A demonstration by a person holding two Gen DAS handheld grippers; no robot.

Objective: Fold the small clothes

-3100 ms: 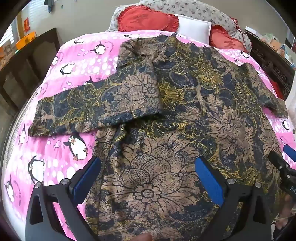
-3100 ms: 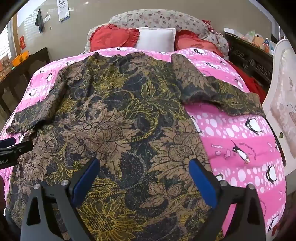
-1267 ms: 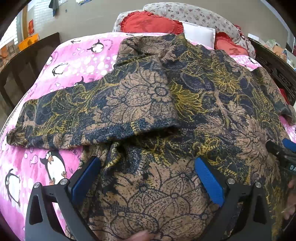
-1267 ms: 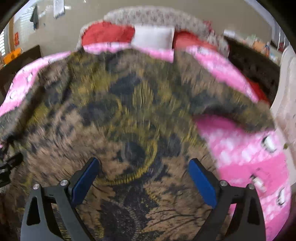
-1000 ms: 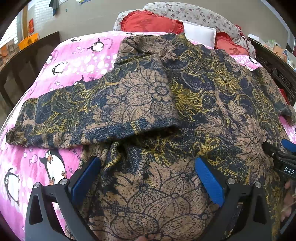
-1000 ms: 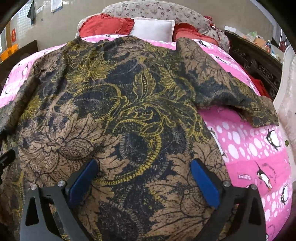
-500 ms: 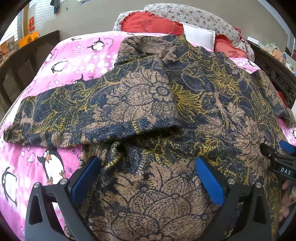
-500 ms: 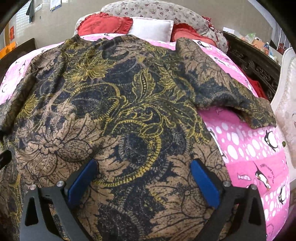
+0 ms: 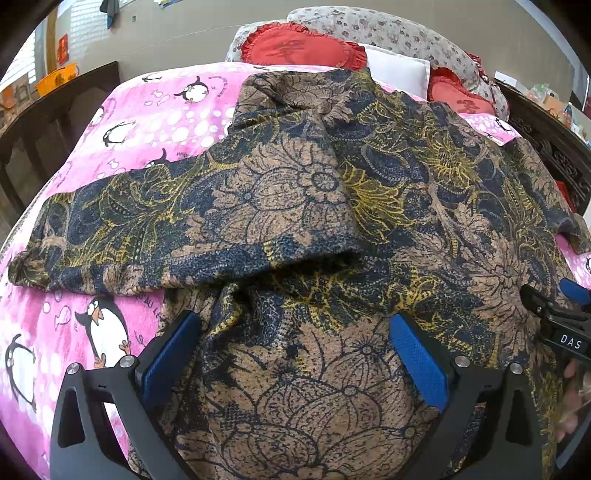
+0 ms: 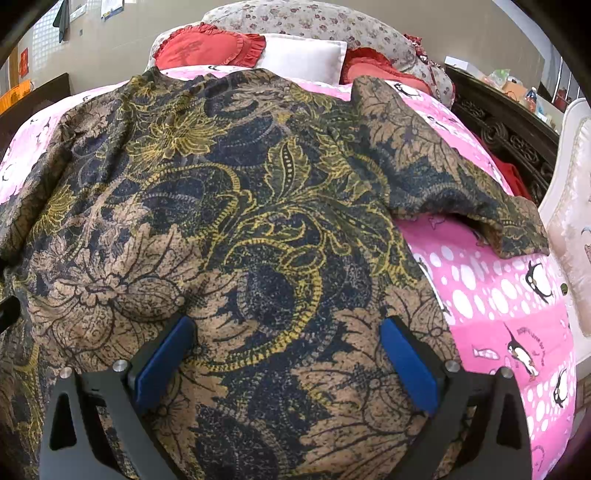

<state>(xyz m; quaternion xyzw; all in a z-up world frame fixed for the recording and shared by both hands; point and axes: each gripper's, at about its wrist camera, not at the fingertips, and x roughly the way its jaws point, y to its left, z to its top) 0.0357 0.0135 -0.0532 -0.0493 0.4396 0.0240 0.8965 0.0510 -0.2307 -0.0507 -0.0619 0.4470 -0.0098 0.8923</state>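
A batik shirt (image 9: 406, 229) in brown, navy and yellow lies spread on the pink penguin bedspread (image 9: 147, 122). Its left sleeve (image 9: 184, 221) is folded across, its cuff end at the far left. In the right wrist view the shirt (image 10: 240, 221) fills the middle and the right sleeve (image 10: 461, 192) stretches out to the right. My left gripper (image 9: 295, 354) is open over the shirt's lower left part. My right gripper (image 10: 284, 354) is open over the lower right part; it also shows at the left wrist view's right edge (image 9: 561, 314).
Red heart pillows (image 9: 299, 48), a white pillow (image 10: 303, 55) and a floral pillow (image 10: 295, 18) lie at the head of the bed. Dark carved furniture (image 10: 509, 136) stands on the right, a pale padded chair (image 10: 572, 206) beside it, and a dark bench (image 9: 55, 118) on the left.
Both grippers have moved a little forward and lower over the shirt. Both stay open. The shirt lies as before.
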